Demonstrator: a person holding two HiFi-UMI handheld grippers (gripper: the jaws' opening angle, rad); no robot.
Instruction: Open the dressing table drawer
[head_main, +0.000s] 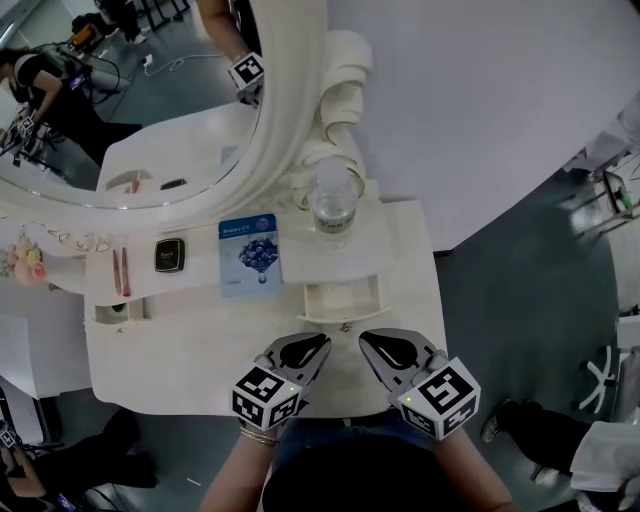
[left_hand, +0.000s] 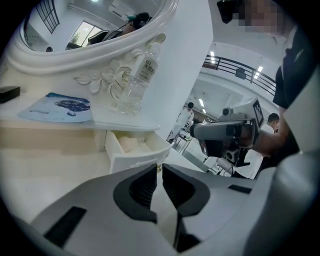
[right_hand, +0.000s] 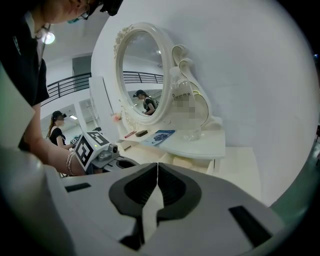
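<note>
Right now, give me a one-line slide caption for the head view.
Dressing-table drawer open under the shelf holding a water bottle; left gripper and right gripper poised just in front.

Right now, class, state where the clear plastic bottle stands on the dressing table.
In the head view the bottle stands at the right end of the shelf, beside the mirror frame, right of the blue sachet and above the open drawer.

White dressing table (head_main: 180, 350): on its raised shelf (head_main: 395, 240), a clear water bottle (head_main: 333, 200) at one o'clock, a blue sachet (head_main: 250, 255) at twelve, a black case (head_main: 169, 255) at ten, pink sticks (head_main: 121, 272) at nine.
</note>
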